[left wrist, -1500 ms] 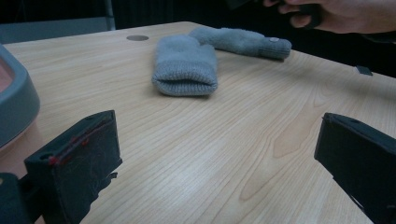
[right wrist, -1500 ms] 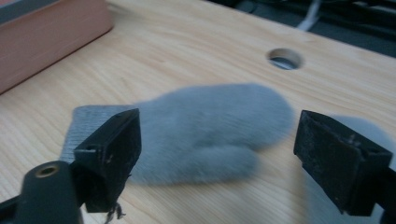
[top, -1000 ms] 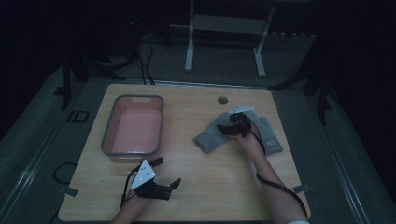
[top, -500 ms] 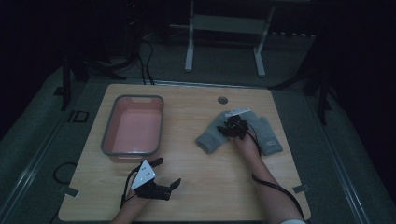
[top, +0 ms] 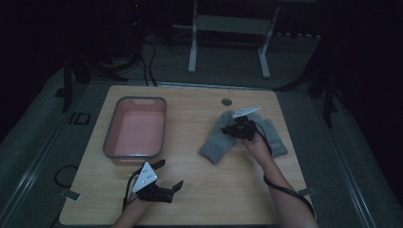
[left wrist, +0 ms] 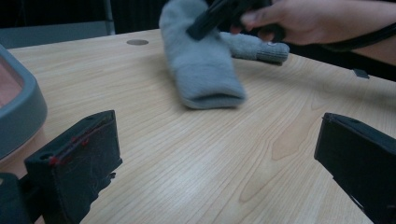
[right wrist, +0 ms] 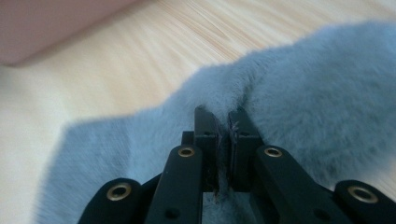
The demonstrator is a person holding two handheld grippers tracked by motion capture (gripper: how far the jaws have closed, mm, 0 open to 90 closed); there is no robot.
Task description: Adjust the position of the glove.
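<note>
Two grey mittens lie at the right of the wooden table [top: 199, 190]. The left mitten [top: 216, 140] [left wrist: 201, 70] lies at a slant with its cuff toward the front. The right mitten [top: 275, 137] [left wrist: 254, 46] lies beside it. My right gripper [top: 230, 128] [right wrist: 223, 114] is shut on a pinch of the left mitten's fabric [right wrist: 299, 93]; fibres show between its jaws. My left gripper [top: 172, 175] [left wrist: 215, 140] rests open near the table's front edge, with nothing between its jaws.
A grey tub with a pink inside [top: 110, 137] [left wrist: 18, 107] stands at the left of the table, just beyond my left gripper. A small round grommet [top: 226, 101] [left wrist: 137, 42] sits near the far edge. Cables and a metal stand [top: 228, 23] lie on the floor beyond.
My right gripper has shifted slightly toward the front with the left mitten's fabric in it. The left gripper has not moved.
</note>
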